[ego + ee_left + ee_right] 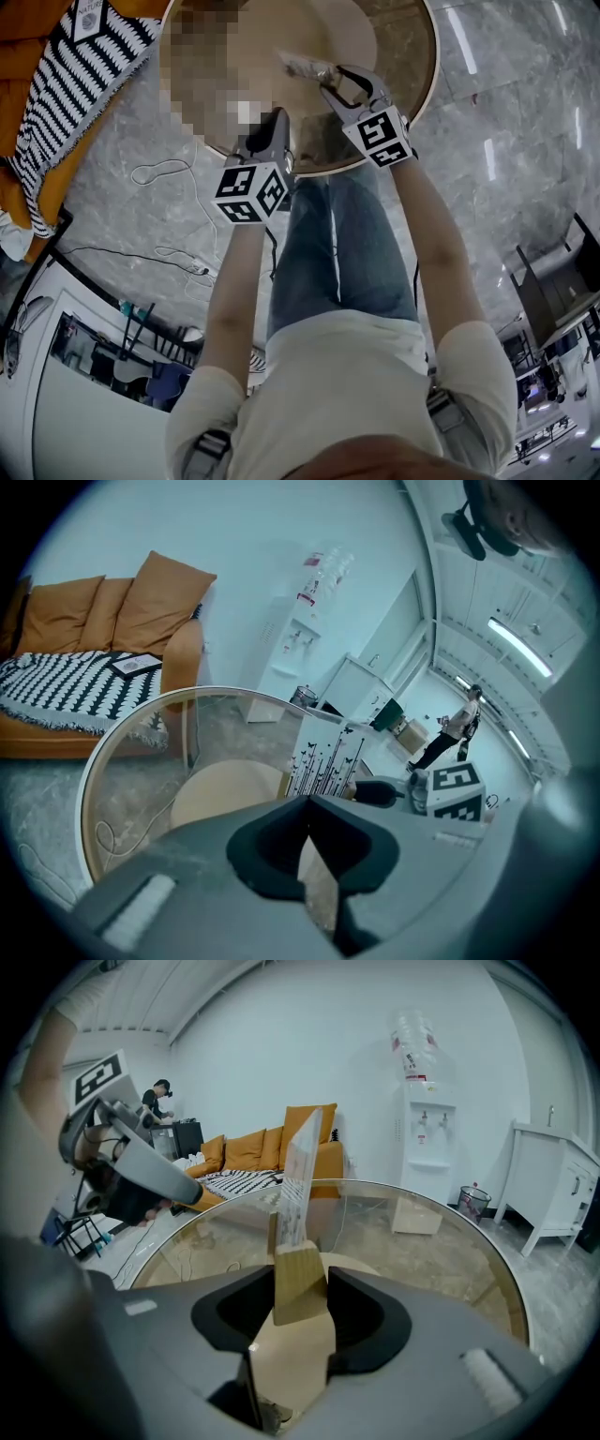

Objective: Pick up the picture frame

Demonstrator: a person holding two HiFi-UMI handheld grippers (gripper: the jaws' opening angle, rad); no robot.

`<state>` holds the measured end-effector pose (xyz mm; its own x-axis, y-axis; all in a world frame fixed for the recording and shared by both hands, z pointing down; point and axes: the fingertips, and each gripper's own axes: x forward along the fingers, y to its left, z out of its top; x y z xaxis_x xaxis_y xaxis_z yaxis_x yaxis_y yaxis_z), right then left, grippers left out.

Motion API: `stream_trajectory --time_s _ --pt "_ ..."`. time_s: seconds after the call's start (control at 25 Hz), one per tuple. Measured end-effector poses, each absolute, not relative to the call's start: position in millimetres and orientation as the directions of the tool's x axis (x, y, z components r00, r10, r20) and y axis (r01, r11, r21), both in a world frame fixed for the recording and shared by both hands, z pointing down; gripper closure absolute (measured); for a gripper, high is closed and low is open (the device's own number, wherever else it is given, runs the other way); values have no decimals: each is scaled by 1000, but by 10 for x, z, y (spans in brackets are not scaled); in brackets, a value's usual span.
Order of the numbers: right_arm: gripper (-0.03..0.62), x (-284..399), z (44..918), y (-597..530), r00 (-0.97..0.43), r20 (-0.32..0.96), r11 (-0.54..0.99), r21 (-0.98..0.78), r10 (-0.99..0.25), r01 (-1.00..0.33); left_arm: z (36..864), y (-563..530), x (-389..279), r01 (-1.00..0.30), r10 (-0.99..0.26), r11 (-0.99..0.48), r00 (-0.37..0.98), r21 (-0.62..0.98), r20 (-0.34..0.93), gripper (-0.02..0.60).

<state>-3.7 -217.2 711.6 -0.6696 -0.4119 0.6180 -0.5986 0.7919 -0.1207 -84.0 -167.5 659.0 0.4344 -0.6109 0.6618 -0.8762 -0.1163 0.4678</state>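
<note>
Jaws on the right gripper (300, 1299) are squeezed onto the light wooden base block of the picture frame (298, 1176). The frame is a thin clear upright panel with a black plant-and-butterfly print on white. So it's gripped at the bottom and stands straight up out of the gripper, over the round glass table with a wooden rim (441, 1241). Can't tell if the base block is touching the glass or sitting just off it, tbh. Meanwhile the left gripper (307, 846) is closed up tight with nothing in it, near the frame and over the near edge of the table. Through the glass you can see a pale round wooden disc (225, 794) underneath. Further out there's an orange sofa (66, 625) with a black-and-white patterned blanket (75, 691) draped on it, and a white water dispenser (420, 1162) against the wall.
</note>
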Motion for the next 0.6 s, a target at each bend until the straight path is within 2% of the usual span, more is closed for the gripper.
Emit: stream_trajectory --time_s 0.32,0.44,0.6 --pt "416 -16 7138 -2178 -681 612 799 -129 -402 -588 6835 -1850 -816 -895 -596 -184 430 406 678 566" --pt "416 -6 7146 -2186 -687 611 805 -132 -394 -578 6923 -1976 -769 -890 -589 -250 453 381 669 503" --pt "416 11 7156 -2171 -695 608 812 -137 -384 -568 7075 -2106 -714 -884 -565 -333 465 327 681 462"
